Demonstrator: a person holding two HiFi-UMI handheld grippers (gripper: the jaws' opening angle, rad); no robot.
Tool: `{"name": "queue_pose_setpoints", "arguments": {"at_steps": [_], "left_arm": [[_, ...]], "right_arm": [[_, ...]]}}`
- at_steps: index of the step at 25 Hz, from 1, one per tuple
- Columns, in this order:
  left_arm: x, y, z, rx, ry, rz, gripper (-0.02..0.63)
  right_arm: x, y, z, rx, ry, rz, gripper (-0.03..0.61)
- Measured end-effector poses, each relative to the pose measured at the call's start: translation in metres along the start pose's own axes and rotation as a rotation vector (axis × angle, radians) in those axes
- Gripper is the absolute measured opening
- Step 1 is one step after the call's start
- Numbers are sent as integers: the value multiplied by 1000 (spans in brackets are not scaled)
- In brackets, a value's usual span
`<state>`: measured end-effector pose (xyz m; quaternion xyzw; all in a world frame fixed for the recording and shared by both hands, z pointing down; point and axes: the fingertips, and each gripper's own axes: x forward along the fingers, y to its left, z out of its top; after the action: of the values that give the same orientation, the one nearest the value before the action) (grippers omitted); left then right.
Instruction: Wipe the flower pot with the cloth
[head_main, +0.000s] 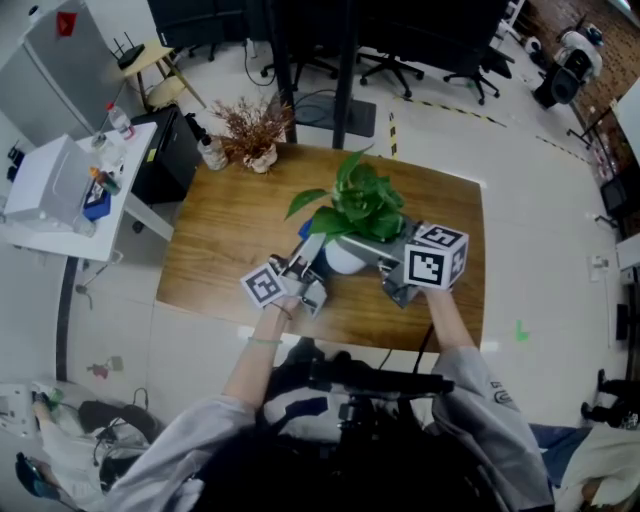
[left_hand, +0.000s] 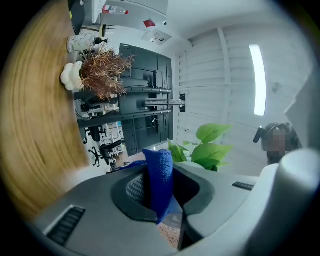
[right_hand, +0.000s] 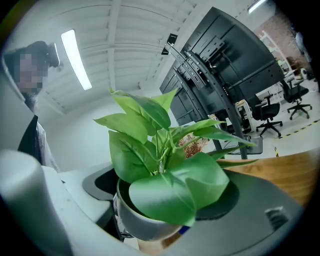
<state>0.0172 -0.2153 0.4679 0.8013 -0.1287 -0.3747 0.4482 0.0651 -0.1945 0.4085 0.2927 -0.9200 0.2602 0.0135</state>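
My left claw (left_hand: 167, 200), pinching the cloth (left_hand: 160, 172) at 9 o'clock, could shove the flower pot (right_hand: 142, 225) from my clamping right claw (right_hand: 160, 220).

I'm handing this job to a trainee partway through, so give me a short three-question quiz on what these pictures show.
1. True or false: the left gripper is empty.
2. What is the right gripper shut on? A) the flower pot B) the dried-plant vase C) a bottle
3. Fill in: the cloth between the left jaws is ___ in colour.
Key: 1 false, it grips the cloth; 2 A; 3 blue.
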Motion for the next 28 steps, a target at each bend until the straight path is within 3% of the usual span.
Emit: {"name": "queue_pose_setpoints", "arguments": {"at_steps": [14, 21, 25, 28], "left_arm": [[4, 4, -4, -68, -38, -63, 69], [1, 2, 5, -172, -156, -121, 69], [-5, 4, 9, -275, -248, -162, 69], [-5, 3, 4, -308, -250, -175, 69]], "right_arm": [[1, 2, 29, -16, -89, 12, 456], [6, 2, 41, -15, -146, 0, 456], [7, 1, 47, 4, -182, 3, 456], [8, 1, 53, 10, -204, 2, 456]]}}
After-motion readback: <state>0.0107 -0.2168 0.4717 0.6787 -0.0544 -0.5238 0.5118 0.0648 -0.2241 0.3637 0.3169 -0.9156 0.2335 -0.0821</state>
